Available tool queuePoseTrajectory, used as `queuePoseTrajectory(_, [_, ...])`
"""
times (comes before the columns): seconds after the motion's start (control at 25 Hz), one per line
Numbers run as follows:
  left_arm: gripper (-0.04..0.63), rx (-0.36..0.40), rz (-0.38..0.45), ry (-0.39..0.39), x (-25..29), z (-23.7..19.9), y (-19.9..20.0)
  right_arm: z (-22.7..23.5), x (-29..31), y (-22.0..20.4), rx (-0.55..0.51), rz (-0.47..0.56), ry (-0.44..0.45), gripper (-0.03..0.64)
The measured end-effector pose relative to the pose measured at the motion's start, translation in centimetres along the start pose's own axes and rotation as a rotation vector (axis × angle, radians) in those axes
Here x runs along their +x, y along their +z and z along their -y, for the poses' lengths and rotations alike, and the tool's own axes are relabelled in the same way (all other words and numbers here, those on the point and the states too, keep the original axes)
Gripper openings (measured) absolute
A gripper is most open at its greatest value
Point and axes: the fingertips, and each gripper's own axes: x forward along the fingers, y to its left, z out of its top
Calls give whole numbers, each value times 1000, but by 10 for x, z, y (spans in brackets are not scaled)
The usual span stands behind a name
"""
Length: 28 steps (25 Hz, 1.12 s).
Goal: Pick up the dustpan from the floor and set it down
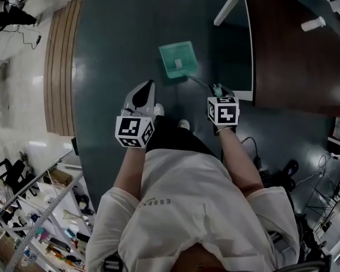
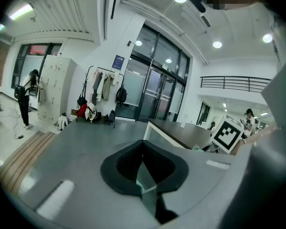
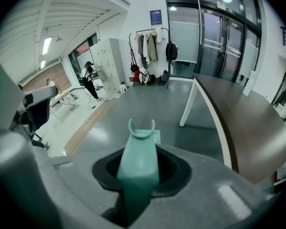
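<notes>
The green dustpan [image 1: 177,60] lies low over the dark floor ahead of my feet; whether it touches the floor I cannot tell. Its long thin handle [image 1: 201,83] runs back to my right gripper [image 1: 217,89], which is shut on the teal grip end. In the right gripper view that teal handle [image 3: 137,159] stands up between the jaws of the right gripper [image 3: 138,175], with the pan [image 3: 151,135] beyond it. My left gripper [image 1: 151,85] hovers to the left of the dustpan, jaws together and nothing in them. The left gripper [image 2: 143,175] shows the same in its own view.
A brown table with white legs [image 1: 294,50] stands at the right, a white cup [image 1: 313,24] on it. A strip of wooden flooring [image 1: 59,67] runs along the left. Cables [image 1: 255,152] lie by my right side. Metal shelving [image 1: 39,220] stands at the lower left.
</notes>
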Motion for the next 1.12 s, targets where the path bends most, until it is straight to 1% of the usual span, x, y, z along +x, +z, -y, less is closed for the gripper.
queuePoseTrajectory(0.12, [14,13,29,-22,7,-7,1,0,35,-7,22,-48,-10,74])
queuePoseTrajectory(0.28, [14,94,69,-49,17,-14,8,0,85,-19,30,-121,-19,74])
queuePoseTrajectory(0.36, [14,126,80,-51,21,-23,10,-5,110,-25,21,-153,-24,74])
queuePoseTrajectory(0.48, [14,155,79,-49,24,-36,-1,-10,140,-40,29,-203,-43,74])
queuePoseTrajectory(0.64, [14,150,39,-56,38,-43,-27,-10,169,-55,68,-258,-69,74])
queuePoseTrajectory(0.84, [14,172,9,-43,50,-51,-55,-12,195,-61,133,-275,-92,74])
queuePoseTrajectory(1.12, [14,123,-5,-46,63,-51,-69,-20,213,-59,140,-265,-107,74])
